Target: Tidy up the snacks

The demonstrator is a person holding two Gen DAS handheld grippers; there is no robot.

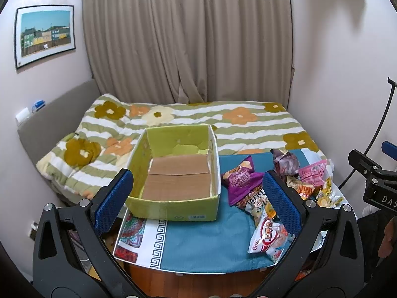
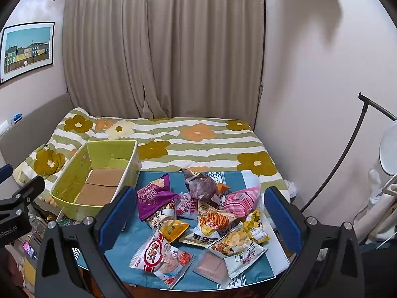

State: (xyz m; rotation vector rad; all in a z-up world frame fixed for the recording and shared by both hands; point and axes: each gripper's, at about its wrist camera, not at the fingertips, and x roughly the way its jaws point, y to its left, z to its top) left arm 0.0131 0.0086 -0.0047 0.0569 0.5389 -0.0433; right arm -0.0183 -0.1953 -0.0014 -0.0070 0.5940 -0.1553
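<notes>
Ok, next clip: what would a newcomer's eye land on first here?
Probably the bright heap of snack packets piled on the right half of the blue cloth-covered table. Next, the empty green cardboard box at the table's far left, its brown bottom bare. Behind both lies a bed with a flowered, striped quilt under beige curtains.

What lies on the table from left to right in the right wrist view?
Green box → purple snack bag → orange-striped snack bag → small yellow packet.
</notes>
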